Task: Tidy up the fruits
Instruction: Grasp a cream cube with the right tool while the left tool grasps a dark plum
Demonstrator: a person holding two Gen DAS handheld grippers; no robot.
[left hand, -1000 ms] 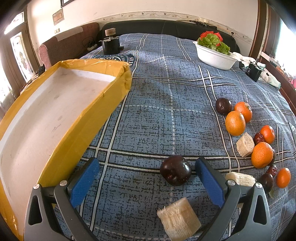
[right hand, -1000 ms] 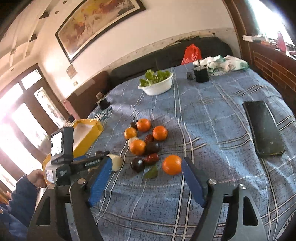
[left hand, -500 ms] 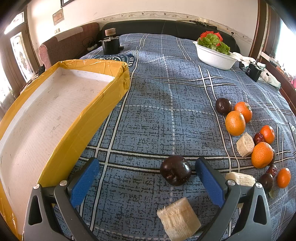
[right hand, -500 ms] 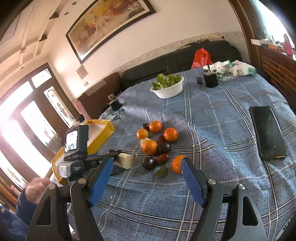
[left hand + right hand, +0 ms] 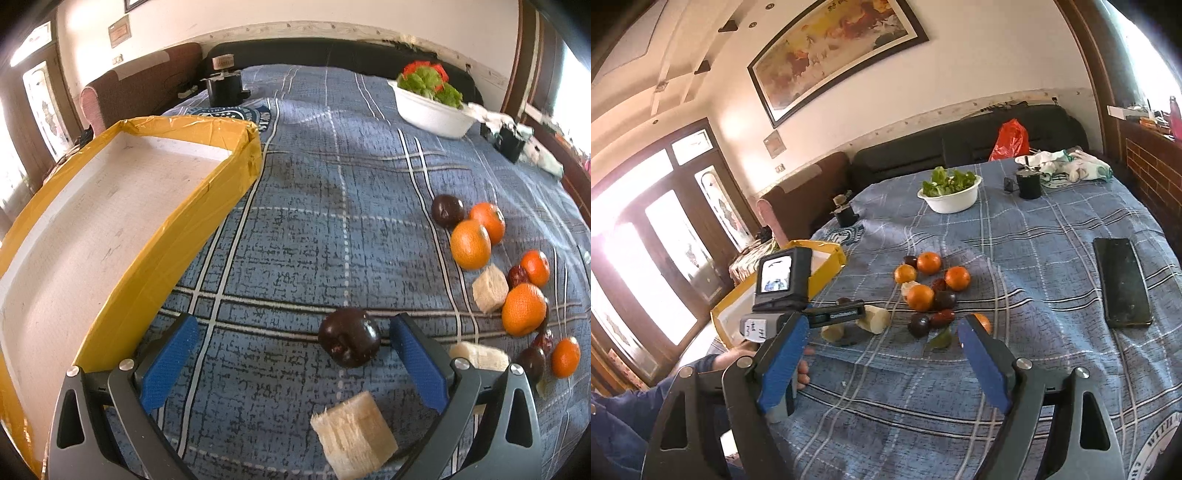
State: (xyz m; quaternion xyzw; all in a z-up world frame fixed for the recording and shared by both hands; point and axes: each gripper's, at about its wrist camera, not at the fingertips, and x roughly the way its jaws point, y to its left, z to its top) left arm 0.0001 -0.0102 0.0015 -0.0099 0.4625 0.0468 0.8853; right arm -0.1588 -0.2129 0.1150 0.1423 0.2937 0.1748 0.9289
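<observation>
My left gripper is open and low over the blue plaid cloth. A dark plum lies between its fingers, close to the right blue pad. A pale sugarcane chunk lies just in front of the plum. A yellow box with a white inside sits to the left. Oranges, more dark plums and cane pieces lie to the right. My right gripper is open and empty, raised above the fruit pile. The left gripper's body shows in the right wrist view.
A white bowl of greens stands at the far side. A black phone lies on the cloth at the right. Two dark cups and white cloths sit near the far edge. A dark sofa lines the wall.
My right gripper has risen and pulled back, so the fruit pile looks farther and smaller. My left gripper has tilted up slightly around the plum.
</observation>
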